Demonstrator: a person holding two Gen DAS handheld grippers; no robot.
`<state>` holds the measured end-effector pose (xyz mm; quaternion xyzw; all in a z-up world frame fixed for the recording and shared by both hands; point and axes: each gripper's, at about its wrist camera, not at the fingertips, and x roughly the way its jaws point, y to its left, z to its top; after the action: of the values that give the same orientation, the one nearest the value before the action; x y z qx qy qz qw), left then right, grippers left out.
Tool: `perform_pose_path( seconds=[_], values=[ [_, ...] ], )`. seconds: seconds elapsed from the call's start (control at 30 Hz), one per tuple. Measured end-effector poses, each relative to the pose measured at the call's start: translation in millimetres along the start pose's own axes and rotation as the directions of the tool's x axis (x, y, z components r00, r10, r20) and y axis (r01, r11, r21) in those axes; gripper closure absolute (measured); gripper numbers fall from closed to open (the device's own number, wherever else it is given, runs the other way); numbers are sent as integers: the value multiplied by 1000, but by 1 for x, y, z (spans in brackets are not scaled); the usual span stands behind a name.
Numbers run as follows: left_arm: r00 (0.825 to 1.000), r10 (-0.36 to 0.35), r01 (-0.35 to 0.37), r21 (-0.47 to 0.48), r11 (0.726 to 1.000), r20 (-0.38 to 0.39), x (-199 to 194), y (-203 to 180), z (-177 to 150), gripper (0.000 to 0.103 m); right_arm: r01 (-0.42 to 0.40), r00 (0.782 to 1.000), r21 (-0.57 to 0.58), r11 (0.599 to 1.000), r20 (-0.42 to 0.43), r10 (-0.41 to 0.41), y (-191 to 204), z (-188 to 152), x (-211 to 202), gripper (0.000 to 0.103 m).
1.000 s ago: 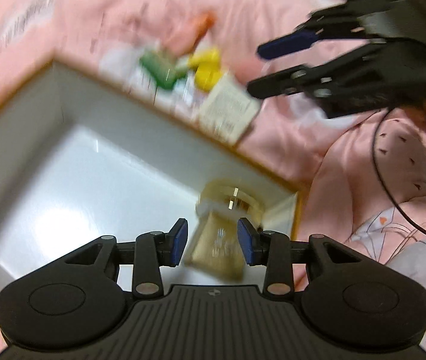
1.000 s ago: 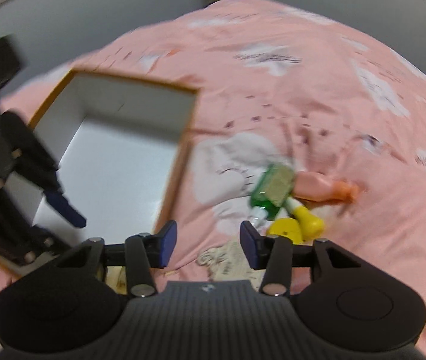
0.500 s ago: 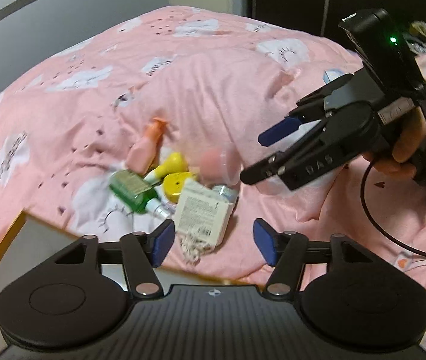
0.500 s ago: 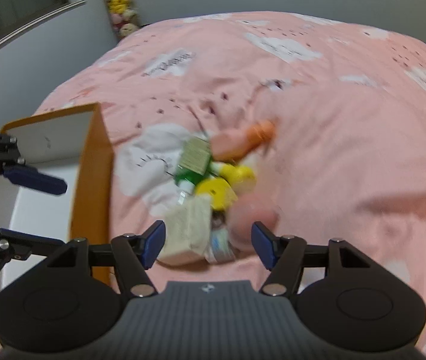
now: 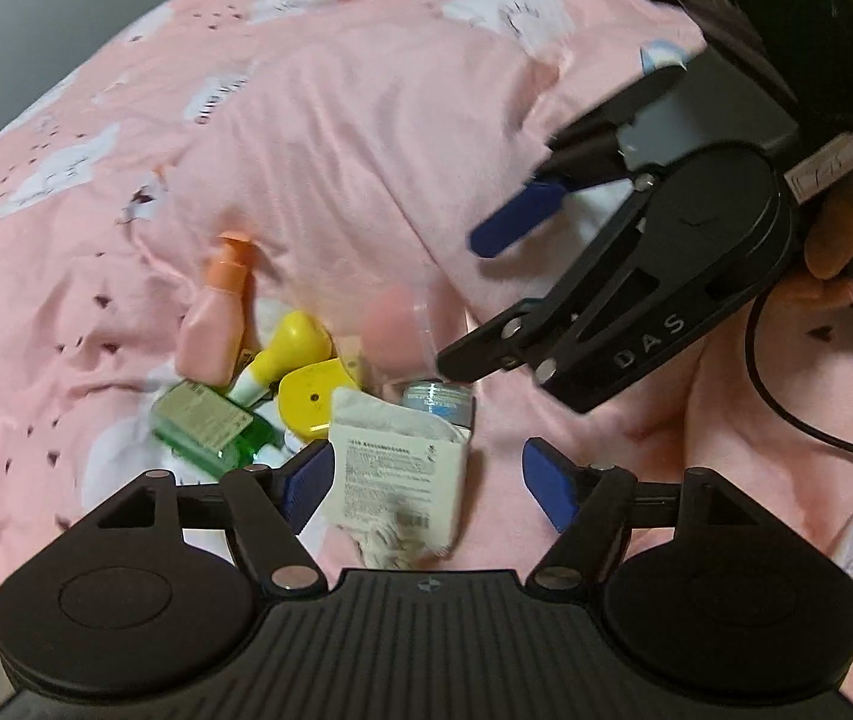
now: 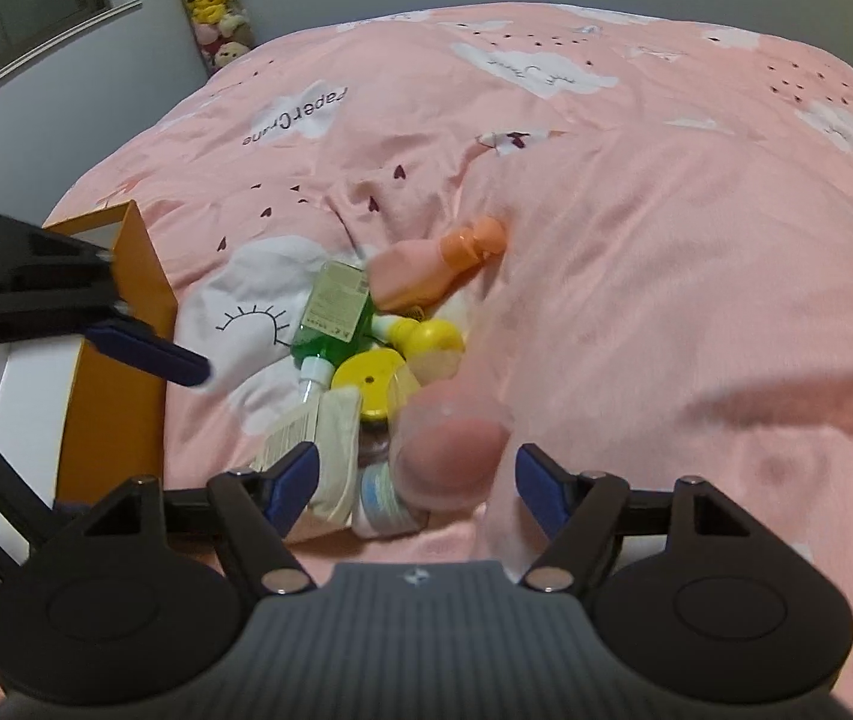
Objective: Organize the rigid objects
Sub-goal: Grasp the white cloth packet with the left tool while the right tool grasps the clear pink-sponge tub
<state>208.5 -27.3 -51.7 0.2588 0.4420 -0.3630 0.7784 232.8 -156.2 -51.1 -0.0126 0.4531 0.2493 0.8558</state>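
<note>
A small pile lies on the pink bedspread: a green bottle (image 5: 204,425), a pink bottle with an orange cap (image 5: 216,324), a yellow bulb bottle (image 5: 291,345), a yellow lid (image 5: 312,399), a white labelled packet (image 5: 399,468), a small blue-labelled jar (image 5: 438,399) and a clear pink-topped container (image 5: 393,324). My left gripper (image 5: 426,480) is open and empty, with the packet between its fingers. My right gripper (image 6: 417,477) is open and empty just before the pink container (image 6: 450,456). The green bottle (image 6: 336,315) and packet (image 6: 330,450) also show in the right wrist view.
An open box with orange outer walls (image 6: 120,360) and a white inside stands left of the pile. The right gripper body (image 5: 654,276) hangs above the pile's right side. The left gripper's finger (image 6: 150,351) reaches in beside the box. Plush toys (image 6: 210,0) sit by the far wall.
My left gripper has left the box, where it released a gold-capped bottle, and moved over to the pile, opening wider. My right gripper has closed in on the pile and opened wider.
</note>
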Motion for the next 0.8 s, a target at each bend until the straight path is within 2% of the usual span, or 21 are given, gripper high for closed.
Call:
perform_pose_path(
  seconds=[0.2,0.43,0.53,0.67,0.73,0.8],
  values=[
    [993,-60,64,42,997,-99,30,12,7,16,-16,1000,-30,999,8,16,-5,7,25,31],
    [983,-87,101,75,992,-162,56,21,12,15,-6,1000,-5,1000,-17,6,-24,0,48,30],
    [976,-98,115,79,990,-193,66,23,12,15,-13,1000,-8,1000,-24,13,-26,-2,54,27],
    [970,-90,111,79,991,-227,79,24,14,15,-11,1000,-25,1000,-26,11,-24,-6,59,27],
    [966,-94,113,67,991,-242,85,24,16,15,-8,1000,-29,1000,-22,7,-23,-7,59,28],
    [962,-94,112,59,992,-256,89,24,17,16,-1,1000,-29,1000,-19,1,-24,-8,59,37]
  ],
)
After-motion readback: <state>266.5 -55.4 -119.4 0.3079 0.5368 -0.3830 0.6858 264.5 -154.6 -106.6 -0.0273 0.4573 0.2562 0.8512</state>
